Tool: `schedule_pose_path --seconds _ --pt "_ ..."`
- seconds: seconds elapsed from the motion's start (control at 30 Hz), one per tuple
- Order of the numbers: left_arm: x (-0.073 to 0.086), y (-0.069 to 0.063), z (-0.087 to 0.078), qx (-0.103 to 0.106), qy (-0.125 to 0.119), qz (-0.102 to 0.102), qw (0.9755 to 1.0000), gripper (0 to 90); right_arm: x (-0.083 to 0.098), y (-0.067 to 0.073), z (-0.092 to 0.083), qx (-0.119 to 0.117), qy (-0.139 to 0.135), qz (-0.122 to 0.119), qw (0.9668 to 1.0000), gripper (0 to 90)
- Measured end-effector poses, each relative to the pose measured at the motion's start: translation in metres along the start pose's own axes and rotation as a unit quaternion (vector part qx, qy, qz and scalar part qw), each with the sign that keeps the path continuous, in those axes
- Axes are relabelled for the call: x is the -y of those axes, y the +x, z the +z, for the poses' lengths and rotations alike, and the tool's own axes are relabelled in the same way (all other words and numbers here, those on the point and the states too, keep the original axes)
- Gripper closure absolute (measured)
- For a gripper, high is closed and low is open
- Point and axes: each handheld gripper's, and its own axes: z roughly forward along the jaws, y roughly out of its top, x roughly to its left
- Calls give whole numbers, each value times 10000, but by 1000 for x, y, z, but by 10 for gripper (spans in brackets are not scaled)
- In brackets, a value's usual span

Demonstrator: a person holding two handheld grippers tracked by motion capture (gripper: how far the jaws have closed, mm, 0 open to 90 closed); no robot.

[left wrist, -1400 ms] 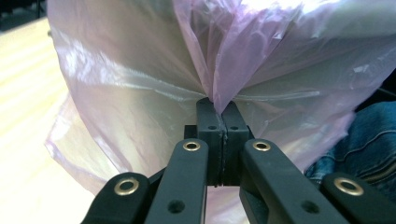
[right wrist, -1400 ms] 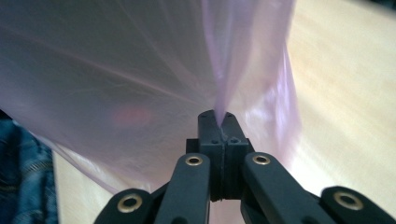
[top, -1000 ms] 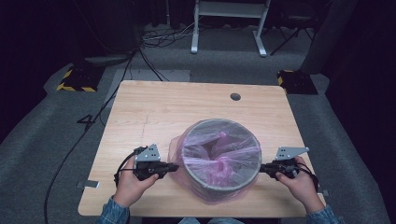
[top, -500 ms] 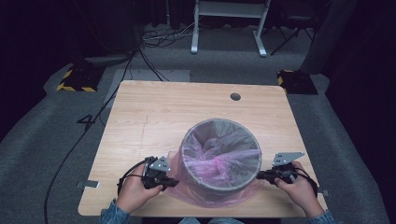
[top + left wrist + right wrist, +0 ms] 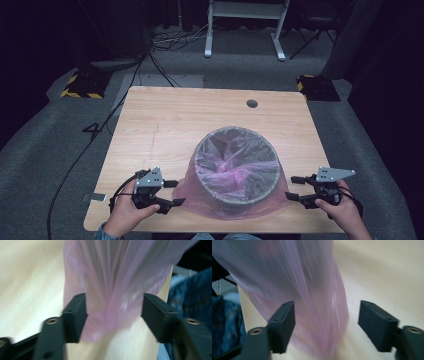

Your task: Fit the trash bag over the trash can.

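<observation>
A grey round bin (image 5: pixel 235 202) stands on the wooden table (image 5: pixel 200 120), near its front edge. It is lined with a thin pink bag (image 5: pixel 235 170). The bag's skirt hangs over the rim and spreads onto the table around the bin's foot. My left gripper (image 5: pixel 177 193) is open at the skirt's left edge, and in the left gripper view the pink film (image 5: pixel 113 302) lies between the parted jaws (image 5: pixel 113 312). My right gripper (image 5: pixel 291 188) is open at the skirt's right edge, with blurred film (image 5: pixel 312 290) between its jaws (image 5: pixel 325 322).
A round cable hole (image 5: pixel 252 103) sits at the table's far right. A strip of tape (image 5: pixel 95 197) sticks out at the front left edge. Cables and a white desk frame (image 5: pixel 245 27) are on the floor behind. The person's jeans (image 5: pixel 190 295) are close to the front edge.
Both grippers have moved down the bin's sides toward the table's front edge. The bag's skirt now reaches lower and spreads on the tabletop.
</observation>
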Motion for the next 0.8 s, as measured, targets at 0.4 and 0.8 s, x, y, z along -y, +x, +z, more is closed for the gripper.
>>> schedule_pose_path --seconds 0.4,0.8 --pt "-27 6 27 110 -125 218 9996 896 -35 4 38 -243 534 -280 9979 900" --pt "-13 15 45 -25 338 -202 9992 897 -20 7 53 -248 816 -122 9963 900"
